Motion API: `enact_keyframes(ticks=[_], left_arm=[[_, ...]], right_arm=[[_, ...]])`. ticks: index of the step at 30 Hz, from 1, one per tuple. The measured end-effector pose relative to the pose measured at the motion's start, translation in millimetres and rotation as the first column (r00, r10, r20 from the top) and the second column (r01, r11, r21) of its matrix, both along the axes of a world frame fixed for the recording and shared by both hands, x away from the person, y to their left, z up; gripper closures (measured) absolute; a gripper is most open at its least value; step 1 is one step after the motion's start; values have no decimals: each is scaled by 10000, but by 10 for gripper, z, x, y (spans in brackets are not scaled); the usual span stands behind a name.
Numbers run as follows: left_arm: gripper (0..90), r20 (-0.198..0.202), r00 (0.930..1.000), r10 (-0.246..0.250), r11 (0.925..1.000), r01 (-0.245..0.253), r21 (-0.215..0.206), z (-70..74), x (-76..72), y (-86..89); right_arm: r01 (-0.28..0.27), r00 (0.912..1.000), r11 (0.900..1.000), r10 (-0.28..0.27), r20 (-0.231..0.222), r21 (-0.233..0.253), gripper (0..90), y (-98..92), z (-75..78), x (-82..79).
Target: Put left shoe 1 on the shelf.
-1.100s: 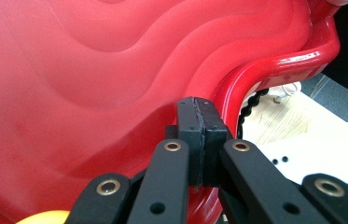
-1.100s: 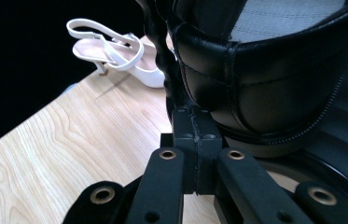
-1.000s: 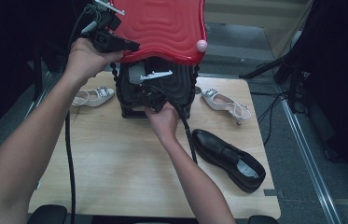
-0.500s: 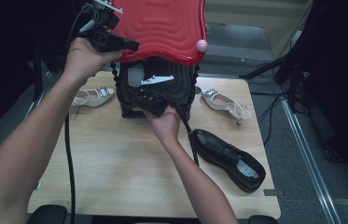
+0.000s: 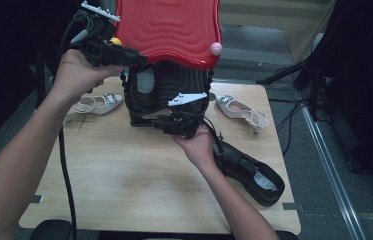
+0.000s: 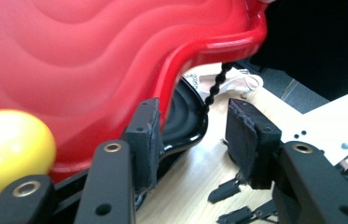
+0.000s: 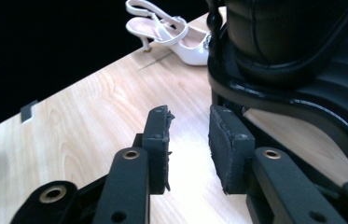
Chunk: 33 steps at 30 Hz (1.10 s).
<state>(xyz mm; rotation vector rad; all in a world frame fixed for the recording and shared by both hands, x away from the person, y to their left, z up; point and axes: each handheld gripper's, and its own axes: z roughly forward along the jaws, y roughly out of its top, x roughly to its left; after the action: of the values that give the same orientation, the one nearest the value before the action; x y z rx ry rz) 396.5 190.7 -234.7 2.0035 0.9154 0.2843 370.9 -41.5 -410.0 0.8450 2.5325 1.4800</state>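
Now right gripper (image 5: 174,125) shifted slightly left under the black case (image 5: 166,90), jaws narrowly apart, left gripper (image 5: 139,57) open wide at the red lid (image 5: 169,27).

The high view looks forward and down on the table (image 5: 124,190). Both gripper views sit close, facing the red-lidded case (image 5: 169,30); all three share it.

A dark studio: black drapes (image 5: 364,75), floor cables (image 5: 294,115), lone wooden table (image 5: 124,190).
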Motion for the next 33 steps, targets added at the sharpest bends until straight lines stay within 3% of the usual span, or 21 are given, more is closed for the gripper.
enact_keyframes(ticks=[8, 12, 15, 18, 24, 33], left_arm=[[461, -86, 9995, -296, 9995, 294, -144, -186, -214, 13], [448, -485, 9982, -365, 9988, 349, -331, -350, -287, 34], [448, -327, 9988, -353, 9989, 343, -325, -445, -358, 36], [448, -393, 9983, -434, 9979, 415, -493, -530, -403, 37], [449, -519, 9974, -493, 9979, 470, -440, -771, -483, -3], [448, -1230, 9906, -595, 9967, 521, -623, -1199, -558, -11]], right_arm=[[-270, 9995, 9992, 265, -192, -287, 614, -281, -24, -218], [-295, 9995, 9987, 291, -117, -410, 597, -431, -60, -312], [-214, 9996, 9987, 206, -177, -470, 593, -566, -84, -382], [-65, 9997, 9986, 52, -252, -517, 587, -711, -117, -435], [122, 9986, 9987, -148, -517, -497, 585, -877, -175, -502], [364, 9958, 9968, -422, -818, -709, 575, -1103, -314, -618]])
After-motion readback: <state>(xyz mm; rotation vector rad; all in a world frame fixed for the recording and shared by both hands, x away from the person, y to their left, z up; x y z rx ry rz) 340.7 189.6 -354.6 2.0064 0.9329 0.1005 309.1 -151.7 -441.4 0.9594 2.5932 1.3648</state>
